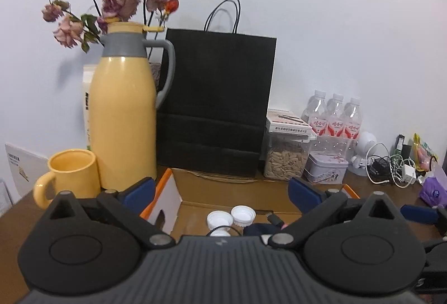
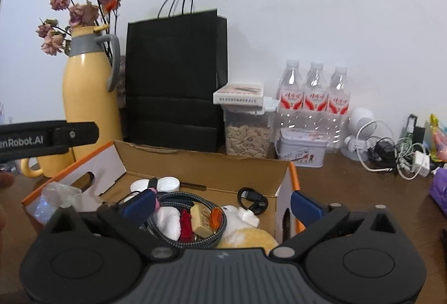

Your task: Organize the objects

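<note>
Behind everything runs a plain white wall, and against it on the dark brown wooden table point(image 2: 349, 183) we see a tall yellow thermos jug with a grey collar and handle point(image 1: 123, 113), a matte black paper carrier bag with cord handles point(image 1: 218, 99) and three clear plastic water bottles with red labels point(image 2: 314, 97). Just beside the jug stands a yellow ceramic mug point(image 1: 69, 175).

Our open cardboard box with orange-edged flaps point(image 2: 212, 164) sits in the middle, directly before both tools. It holds two white screw caps point(image 1: 232, 217), a coiled grey braided cable point(image 2: 178, 206), a black cord point(image 2: 252, 199) and other small clutter.

We hold our left gripper point(image 1: 220, 189) with its blue-padded jaws spread wide, nothing between them, aimed over the box's near rim. Our right gripper point(image 2: 223, 202) is likewise fully spread and empty, hanging over the box's contents.

We judge the sorting has barely begun. To do it well, we should pick one loose item, such as a cap, bring the pads down either side of it, and clear the cable coils so nothing snags. Loose chargers and white wires point(image 2: 399, 161) lie well apart on the right.
</note>
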Tool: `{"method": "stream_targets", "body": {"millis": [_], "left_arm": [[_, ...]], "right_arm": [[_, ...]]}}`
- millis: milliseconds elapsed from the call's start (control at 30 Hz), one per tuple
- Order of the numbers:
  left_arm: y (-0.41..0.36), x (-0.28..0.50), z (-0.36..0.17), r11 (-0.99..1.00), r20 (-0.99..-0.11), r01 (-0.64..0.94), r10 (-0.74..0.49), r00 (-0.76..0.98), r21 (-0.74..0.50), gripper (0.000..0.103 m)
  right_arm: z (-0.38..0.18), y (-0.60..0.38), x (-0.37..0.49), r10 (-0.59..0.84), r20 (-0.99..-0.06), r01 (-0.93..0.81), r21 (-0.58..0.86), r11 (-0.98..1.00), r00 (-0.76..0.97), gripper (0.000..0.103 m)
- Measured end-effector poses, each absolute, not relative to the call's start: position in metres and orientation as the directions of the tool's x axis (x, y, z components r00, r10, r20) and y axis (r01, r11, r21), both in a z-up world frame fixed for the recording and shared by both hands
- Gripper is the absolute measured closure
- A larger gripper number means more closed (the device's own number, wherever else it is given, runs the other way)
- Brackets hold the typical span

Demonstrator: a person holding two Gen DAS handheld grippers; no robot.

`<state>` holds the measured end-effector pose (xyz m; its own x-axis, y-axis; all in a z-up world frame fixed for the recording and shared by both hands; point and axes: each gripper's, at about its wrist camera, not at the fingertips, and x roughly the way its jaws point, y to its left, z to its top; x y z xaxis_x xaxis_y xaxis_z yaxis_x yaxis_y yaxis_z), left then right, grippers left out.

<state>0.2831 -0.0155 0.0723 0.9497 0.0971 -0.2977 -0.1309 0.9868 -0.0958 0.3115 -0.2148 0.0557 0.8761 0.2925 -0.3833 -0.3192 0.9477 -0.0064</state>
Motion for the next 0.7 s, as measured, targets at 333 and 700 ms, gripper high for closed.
{"method": "stream_targets", "body": {"millis": [333, 700], "left_arm": [[-0.01, 0.204, 0.069, 0.995, -0.393, -0.088, 0.067, 0.917, -0.036, 0.0], [-0.013, 0.148, 0.049, 0.996, -0.48, -0.088, 0.069, 0.874, -0.017, 0.0]], "right_arm": [[0.074, -0.233, 0.223, 0.302, -0.383, -0.318, 0.022, 0.948, 0.873, 0.0], [0.062, -0.233, 0.17, 0.305, -0.44, -0.323, 0.036, 0.946, 0.844, 0.0]]}}
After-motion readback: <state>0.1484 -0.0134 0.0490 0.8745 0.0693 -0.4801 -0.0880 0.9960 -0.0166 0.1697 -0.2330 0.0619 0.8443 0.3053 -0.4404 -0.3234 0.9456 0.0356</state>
